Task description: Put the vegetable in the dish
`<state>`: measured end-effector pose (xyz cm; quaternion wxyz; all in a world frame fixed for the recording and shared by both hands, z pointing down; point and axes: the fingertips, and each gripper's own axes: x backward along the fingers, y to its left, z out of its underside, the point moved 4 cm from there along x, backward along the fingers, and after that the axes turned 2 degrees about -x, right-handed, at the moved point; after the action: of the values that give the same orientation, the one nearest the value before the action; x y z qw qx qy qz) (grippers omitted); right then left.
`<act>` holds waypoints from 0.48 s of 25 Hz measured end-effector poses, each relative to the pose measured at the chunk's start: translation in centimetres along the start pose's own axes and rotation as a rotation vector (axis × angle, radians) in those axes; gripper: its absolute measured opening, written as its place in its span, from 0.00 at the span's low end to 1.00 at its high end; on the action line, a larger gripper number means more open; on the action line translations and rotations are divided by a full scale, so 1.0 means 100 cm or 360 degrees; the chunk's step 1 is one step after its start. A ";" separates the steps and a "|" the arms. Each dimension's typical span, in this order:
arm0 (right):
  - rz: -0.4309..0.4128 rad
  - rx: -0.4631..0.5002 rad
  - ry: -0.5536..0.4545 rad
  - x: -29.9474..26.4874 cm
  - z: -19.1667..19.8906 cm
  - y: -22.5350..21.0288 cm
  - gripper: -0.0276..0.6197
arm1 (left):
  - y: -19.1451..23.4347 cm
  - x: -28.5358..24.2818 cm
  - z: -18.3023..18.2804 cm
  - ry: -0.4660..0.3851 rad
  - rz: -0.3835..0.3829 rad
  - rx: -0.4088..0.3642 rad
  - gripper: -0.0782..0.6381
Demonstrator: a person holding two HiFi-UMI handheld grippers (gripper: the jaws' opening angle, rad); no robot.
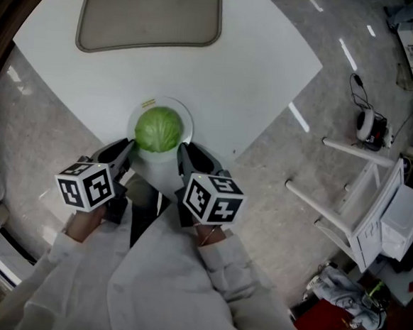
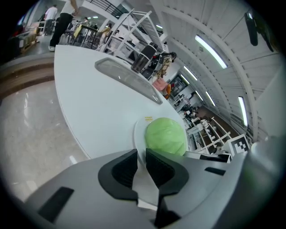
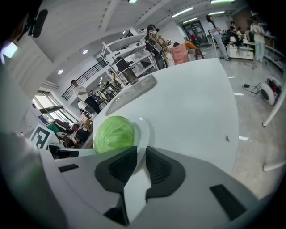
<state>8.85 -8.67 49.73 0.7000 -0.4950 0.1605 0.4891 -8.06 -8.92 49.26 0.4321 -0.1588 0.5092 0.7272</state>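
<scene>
Left gripper (image 1: 126,147): jaws pinched on the left rim of the dish (image 1: 188,121). Cabbage (image 1: 158,129) already sits in the dish, at the near edge of the table (image 1: 257,58). Right gripper (image 1: 186,152): jaws pinched on the opposite rim.

Judgement: cabbage is round, dense and waxy, so it will likely roll if tipped. Dish is stiff with a thin, slick rim. Hold both sides and keep it level.

The vegetable (image 1: 158,129) is leafy green with a waxy sheen. The dish (image 1: 187,116) holding it is smooth, glossy white. Under the dish the bench (image 1: 257,65) is matt white; beyond the dish a tray (image 1: 151,10) looks dull grey. The floor (image 1: 272,230) is polished speckled stone.
</scene>
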 end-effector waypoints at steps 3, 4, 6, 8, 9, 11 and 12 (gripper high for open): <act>0.0005 0.0028 0.0000 -0.001 0.000 0.000 0.15 | 0.002 -0.001 0.001 0.0000 0.0000 -0.0006 0.18; 0.0007 0.0036 -0.0004 0.000 -0.001 0.000 0.15 | 0.002 -0.001 0.002 0.0003 -0.0002 -0.0007 0.18; 0.0011 0.0052 -0.0015 0.002 -0.003 0.002 0.15 | 0.001 0.000 0.002 0.0008 -0.0005 -0.0014 0.18; 0.0007 0.0058 -0.0021 0.004 -0.005 0.004 0.15 | -0.002 0.002 0.001 0.0004 -0.0010 -0.0024 0.18; 0.0003 0.0061 -0.0021 0.004 -0.005 0.004 0.15 | -0.002 0.003 0.000 -0.0001 -0.0012 -0.0029 0.18; -0.0003 0.0074 -0.0021 0.005 -0.005 0.004 0.15 | -0.004 0.004 0.000 -0.0014 -0.0021 -0.0048 0.18; -0.0002 0.0082 -0.0022 0.005 -0.004 0.003 0.15 | -0.004 0.004 0.000 -0.0020 -0.0025 -0.0059 0.18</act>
<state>8.90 -8.78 49.00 0.7139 -0.4736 0.1679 0.4877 -7.95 -8.64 48.71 0.4379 -0.1662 0.4915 0.7342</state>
